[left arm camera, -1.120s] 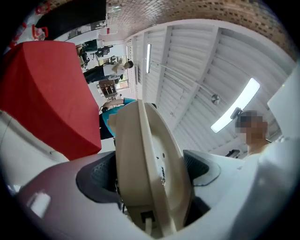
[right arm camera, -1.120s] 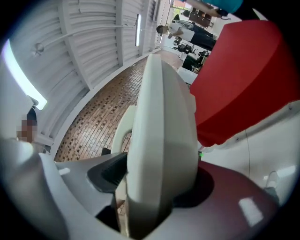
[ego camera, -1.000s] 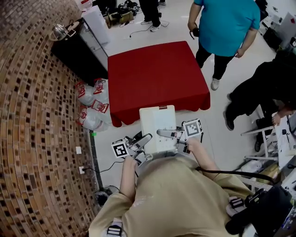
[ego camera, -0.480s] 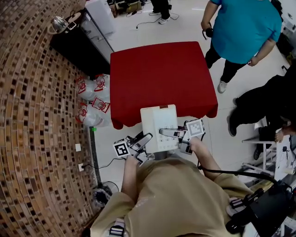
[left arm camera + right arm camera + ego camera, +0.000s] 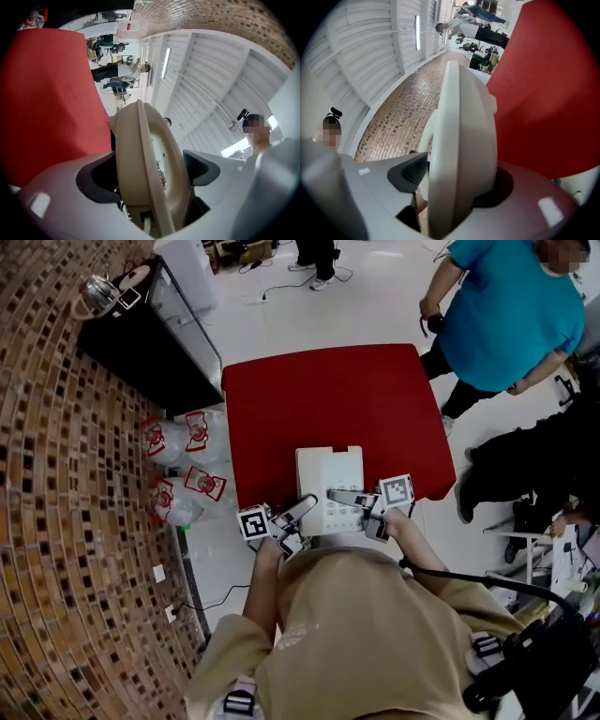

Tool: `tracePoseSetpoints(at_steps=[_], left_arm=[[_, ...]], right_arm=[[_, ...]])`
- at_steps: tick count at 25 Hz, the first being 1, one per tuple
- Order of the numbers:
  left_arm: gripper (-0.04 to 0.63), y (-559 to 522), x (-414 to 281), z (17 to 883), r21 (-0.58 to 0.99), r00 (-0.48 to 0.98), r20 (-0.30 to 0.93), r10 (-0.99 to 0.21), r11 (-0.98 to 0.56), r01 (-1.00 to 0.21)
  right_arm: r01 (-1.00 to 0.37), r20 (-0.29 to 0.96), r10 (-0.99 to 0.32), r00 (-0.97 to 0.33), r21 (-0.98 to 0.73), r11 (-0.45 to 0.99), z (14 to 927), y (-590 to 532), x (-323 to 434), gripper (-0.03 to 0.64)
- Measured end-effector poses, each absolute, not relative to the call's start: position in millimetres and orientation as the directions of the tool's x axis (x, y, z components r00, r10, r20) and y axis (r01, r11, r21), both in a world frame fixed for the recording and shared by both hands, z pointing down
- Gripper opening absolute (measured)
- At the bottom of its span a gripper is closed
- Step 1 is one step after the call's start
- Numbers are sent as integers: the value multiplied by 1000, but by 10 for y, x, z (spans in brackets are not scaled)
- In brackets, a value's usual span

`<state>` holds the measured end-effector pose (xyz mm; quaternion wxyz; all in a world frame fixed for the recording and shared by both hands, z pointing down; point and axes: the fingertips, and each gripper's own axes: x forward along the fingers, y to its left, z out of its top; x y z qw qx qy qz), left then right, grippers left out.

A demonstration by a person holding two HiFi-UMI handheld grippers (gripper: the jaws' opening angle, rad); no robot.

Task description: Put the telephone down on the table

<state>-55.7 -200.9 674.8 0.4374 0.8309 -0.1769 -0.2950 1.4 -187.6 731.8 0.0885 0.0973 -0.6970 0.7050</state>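
A cream-white telephone [image 5: 331, 486] is held flat between both grippers, over the near edge of the red-covered table [image 5: 328, 399]. My left gripper [image 5: 298, 512] is shut on its near left side and my right gripper [image 5: 354, 498] on its near right side. In the left gripper view the telephone [image 5: 140, 159] stands edge-on, pinched between the left gripper [image 5: 150, 173] pads, with the red table [image 5: 47, 103] to the left. In the right gripper view the telephone [image 5: 464, 136] fills the shut right gripper [image 5: 457, 180], with the red table [image 5: 543, 89] behind it.
A black cabinet [image 5: 141, 329] with a kettle [image 5: 97, 292] stands left of the table, and red-and-white bags [image 5: 178, 460] lie on the floor beside it. A person in a teal shirt [image 5: 516, 315] and another in dark clothes [image 5: 534, 460] stand to the right. A brick wall [image 5: 56, 521] curves along the left.
Both grippers have carried the telephone forward, from over the floor to over the near edge of the red table. Both grips are unchanged.
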Motion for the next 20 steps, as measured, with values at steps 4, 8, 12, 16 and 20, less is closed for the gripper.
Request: tracePoseSetpoints(at_steps=[4, 8, 12, 16, 20], left_arm=[[432, -2636, -1071, 6930, 831, 789, -326, -520, -555, -23], [431, -3295, -1470, 7123, 852, 798, -295, -525, -523, -29], [431, -3902, -1478, 7139, 858, 796, -271, -540, -510, -54], [433, -4523, -1488, 7134, 869, 792, -239, -562, -488, -84], [433, -4960, -1449, 7171, 872, 792, -223, -569, -480, -99]], right_arm=[[-283, 283, -56, -958, -959, -14, 7471, -2516, -457, 284], [-235, 237, -57, -970, -971, -33, 7590, -3135, -983, 287], [-219, 222, -33, -974, -973, -70, 7670, -3675, -1107, 285], [-218, 219, -12, -976, -974, -64, 7783, -4294, -1167, 285], [-200, 200, 7, -980, -979, -27, 7929, -4753, -1180, 291]])
